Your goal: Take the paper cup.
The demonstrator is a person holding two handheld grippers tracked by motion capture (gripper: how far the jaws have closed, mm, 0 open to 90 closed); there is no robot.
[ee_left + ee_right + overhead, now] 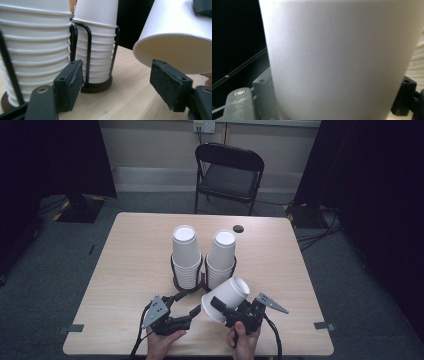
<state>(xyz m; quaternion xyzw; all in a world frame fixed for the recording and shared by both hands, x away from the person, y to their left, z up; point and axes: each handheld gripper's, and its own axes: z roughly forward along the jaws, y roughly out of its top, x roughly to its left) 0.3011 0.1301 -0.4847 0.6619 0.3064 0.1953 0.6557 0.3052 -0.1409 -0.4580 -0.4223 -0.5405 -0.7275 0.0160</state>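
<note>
Two stacks of white paper cups stand upside down in black wire holders at the table's middle: a left stack (185, 255) (35, 50) and a right stack (221, 257) (97, 45). My right gripper (220, 307) (334, 95) is shut on a single white cup (227, 295) (337, 57), held tilted above the table in front of the right stack, one jaw on each side of its wall. My left gripper (189, 302) (120, 82) is open just left of that cup (175, 32). Its right pad (170, 85) sits under the cup's rim, and nothing is pinched between the pads.
The light wooden table (130, 265) has bare surface on both sides of the stacks. A small black disc (238, 228) lies near its far edge. A black folding chair (228, 172) stands beyond the table, with dark curtains at both sides.
</note>
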